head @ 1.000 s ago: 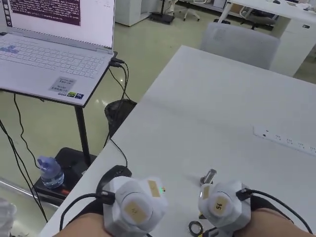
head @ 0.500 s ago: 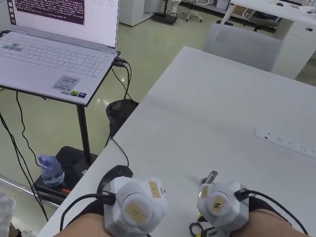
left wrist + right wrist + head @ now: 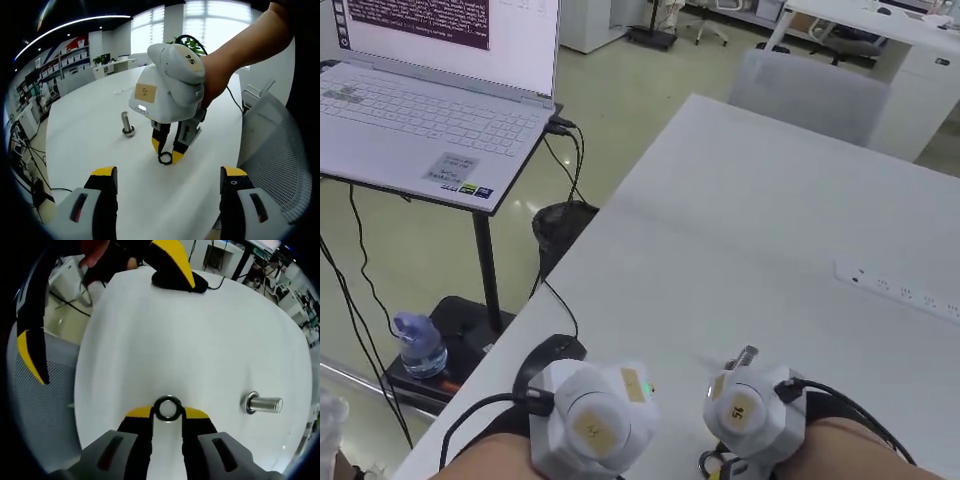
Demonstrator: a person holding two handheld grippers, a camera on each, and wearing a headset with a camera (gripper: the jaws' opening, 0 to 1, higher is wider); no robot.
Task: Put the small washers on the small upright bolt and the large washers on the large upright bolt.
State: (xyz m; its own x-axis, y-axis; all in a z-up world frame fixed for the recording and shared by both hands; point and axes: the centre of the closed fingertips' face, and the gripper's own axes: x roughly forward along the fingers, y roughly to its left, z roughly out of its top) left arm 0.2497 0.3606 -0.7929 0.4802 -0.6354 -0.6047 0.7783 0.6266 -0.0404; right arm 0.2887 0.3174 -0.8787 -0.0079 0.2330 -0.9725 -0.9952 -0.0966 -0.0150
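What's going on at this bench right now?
A person works at a white table with a gripper in each hand. The right gripper is shut on a washer, down near the tabletop and off to one side of an upright bolt. The washer is not yet on the bolt. The left gripper is open and holds nothing, and it points toward the right gripper.

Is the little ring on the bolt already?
No, the washer is pinched in the right gripper, well apart from the upright bolt.
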